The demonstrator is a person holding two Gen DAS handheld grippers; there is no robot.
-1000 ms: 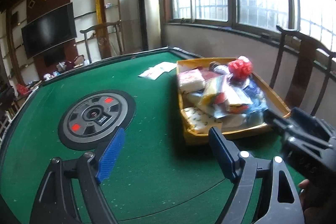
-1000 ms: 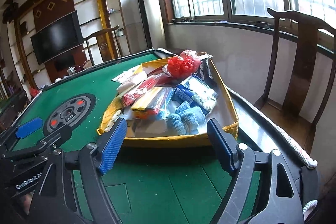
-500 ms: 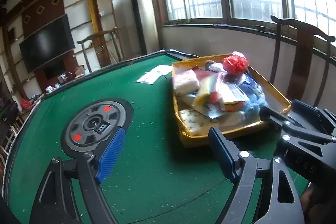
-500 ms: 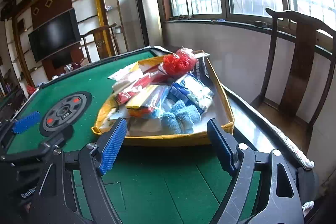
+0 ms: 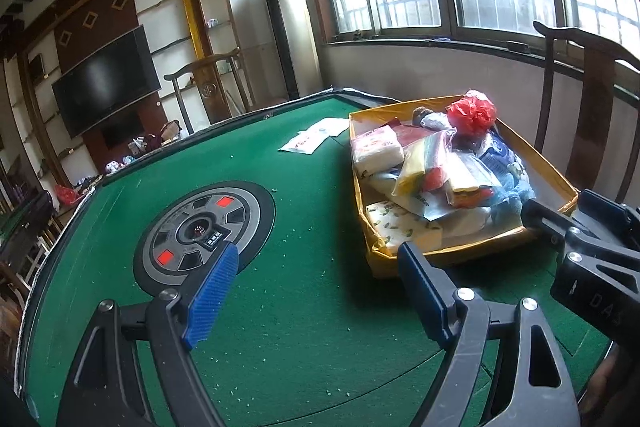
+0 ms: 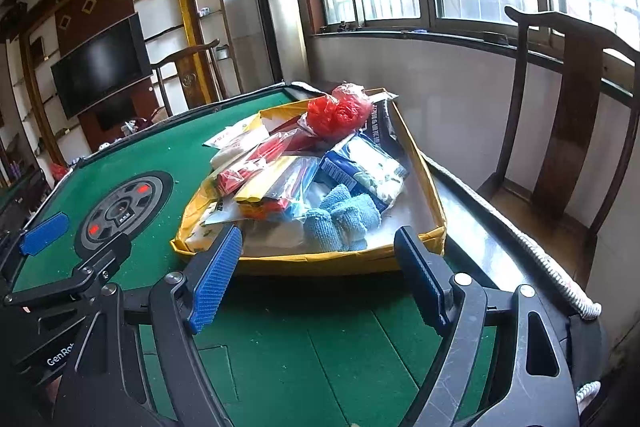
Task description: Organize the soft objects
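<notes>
A yellow cardboard tray (image 6: 304,261) sits on the green table, heaped with soft packs: tissue packs (image 5: 376,153), a red plastic bag (image 6: 340,111), blue knitted socks (image 6: 340,221) and bagged cloths (image 6: 280,183). The tray also shows in the left wrist view (image 5: 460,253). My right gripper (image 6: 318,279) is open and empty, just short of the tray's near wall. My left gripper (image 5: 320,297) is open and empty over the green felt, left of the tray. The right gripper's body shows in the left wrist view, its fingers hidden.
A round grey control panel (image 5: 200,227) sits in the table's middle. White paper packets (image 5: 314,139) lie beyond the tray. Wooden chairs (image 6: 560,131) stand by the window wall. The table's dark rim (image 6: 488,227) runs right of the tray.
Both grippers have pulled back and risen slightly from the tray, still open. The contents of the tray have not moved.
</notes>
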